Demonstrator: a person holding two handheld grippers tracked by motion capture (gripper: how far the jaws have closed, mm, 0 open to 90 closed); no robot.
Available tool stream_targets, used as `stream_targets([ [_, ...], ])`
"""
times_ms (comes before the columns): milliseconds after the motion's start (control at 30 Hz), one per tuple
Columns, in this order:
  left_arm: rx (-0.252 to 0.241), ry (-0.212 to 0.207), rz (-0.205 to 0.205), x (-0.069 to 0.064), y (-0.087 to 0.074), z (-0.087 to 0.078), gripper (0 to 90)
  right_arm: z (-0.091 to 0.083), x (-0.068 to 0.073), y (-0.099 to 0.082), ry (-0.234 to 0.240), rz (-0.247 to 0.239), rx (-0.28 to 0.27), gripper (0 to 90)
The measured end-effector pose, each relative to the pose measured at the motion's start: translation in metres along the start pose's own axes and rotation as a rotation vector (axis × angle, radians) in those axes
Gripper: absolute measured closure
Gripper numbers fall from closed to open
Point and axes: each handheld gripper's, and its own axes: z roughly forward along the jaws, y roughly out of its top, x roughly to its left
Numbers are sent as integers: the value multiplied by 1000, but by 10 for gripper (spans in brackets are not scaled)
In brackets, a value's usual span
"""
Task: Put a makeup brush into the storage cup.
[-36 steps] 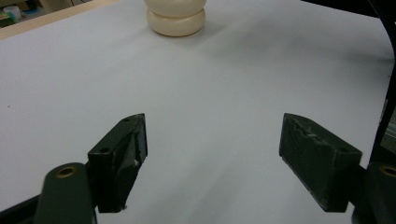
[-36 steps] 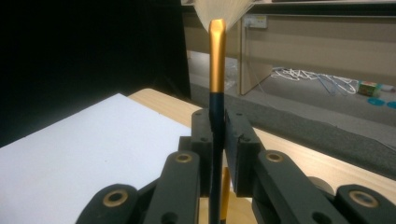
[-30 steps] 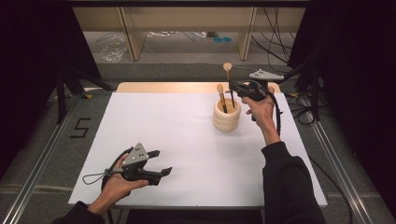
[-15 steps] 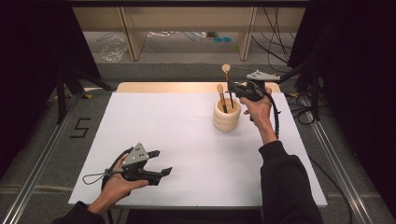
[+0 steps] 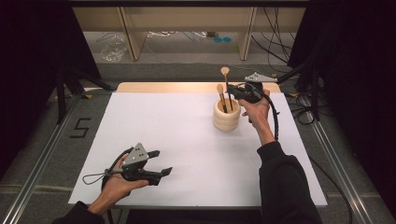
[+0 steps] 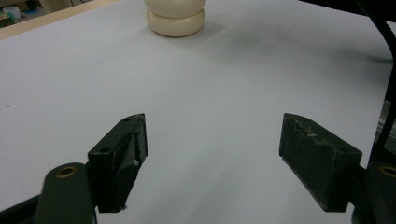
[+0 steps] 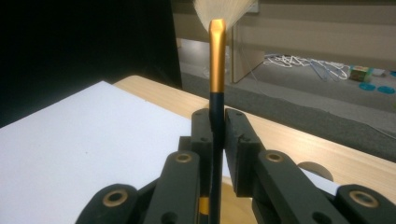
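— What's nearest you?

— My left gripper (image 5: 161, 173), resting low on the white sheet (image 5: 177, 140), well short of the cup (image 5: 227, 117). Its jaws are spread wide with nothing between them, just bare sheet.

— And by the cup?

— My right gripper (image 7: 218, 123) is right over it, jaws pinched tight on the dark handle of a brush (image 7: 217, 60), bristles up. A second brush (image 5: 221, 95) stands in the cup just beside. Beyond the cup runs the wooden table edge (image 5: 173, 87).
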Motion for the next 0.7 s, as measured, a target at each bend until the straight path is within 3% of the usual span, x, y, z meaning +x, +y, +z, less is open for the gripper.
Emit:
stream_targets([
  [333,-6,2,-1,0,0,0,237,4,0,-9,1,20,25,832],
  [467,-2,-5,0,0,0,0,237,6,0,-13,-4,2,13,832],
  [633,-1,-5,1,0,0,0,237,6,-2,-21,-4,34,32,832],
  [700,0,0,1,0,0,0,237,6,-3,-23,-6,18,18,832],
])
